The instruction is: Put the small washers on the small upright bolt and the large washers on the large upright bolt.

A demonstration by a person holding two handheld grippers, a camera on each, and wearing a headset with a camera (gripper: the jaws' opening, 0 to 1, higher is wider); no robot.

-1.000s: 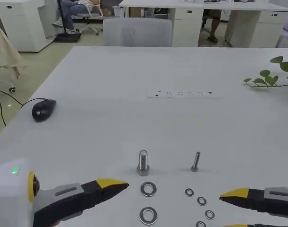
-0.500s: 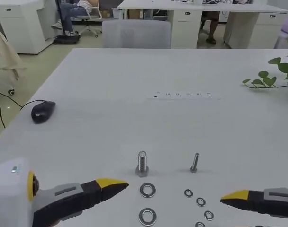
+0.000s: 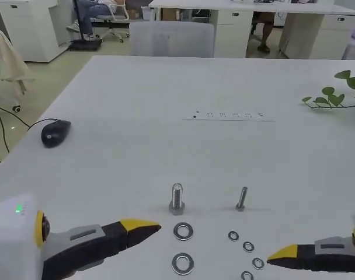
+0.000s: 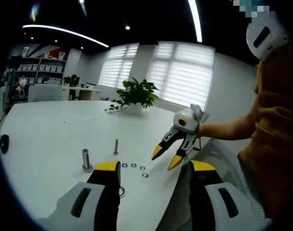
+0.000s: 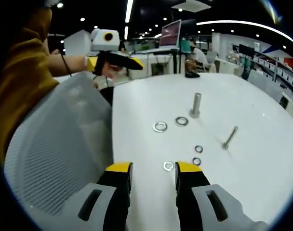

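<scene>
The wide white desk (image 3: 136, 116) spreads out far past both claws. The grey chair back (image 3: 171, 39) stands at the desk's far edge, well away from them. The green leafy plant (image 3: 341, 93) sits far ahead of the right claw (image 3: 277, 255).

The left claw (image 3: 148, 228) is black with yellow tips and reaches in over the near edge of the desk. In the left gripper view its jaws stand wide apart with nothing between them. The right claw looks the same and points at the left claw from the other side. Its jaws are spread too, and it holds nothing.

The black computer mouse (image 3: 55, 133) lies far ahead of the left claw, off to its outer side.

The big silver upright bolt (image 3: 177, 200) stands on its head just past the left claw's tip, between the two claws. The thin silver upright bolt (image 3: 242, 199) stands beside it, nearer the right claw. Both bolts stand bare.

Two big flat silver washers (image 3: 183, 231) lie on the desk close to the left claw's tip, one behind the other. Four small silver washers (image 3: 248, 247) lie in a bent row right in front of the right claw's tip. In the right gripper view one of them sits flat on the desk, in the gap between the jaw tips.
</scene>
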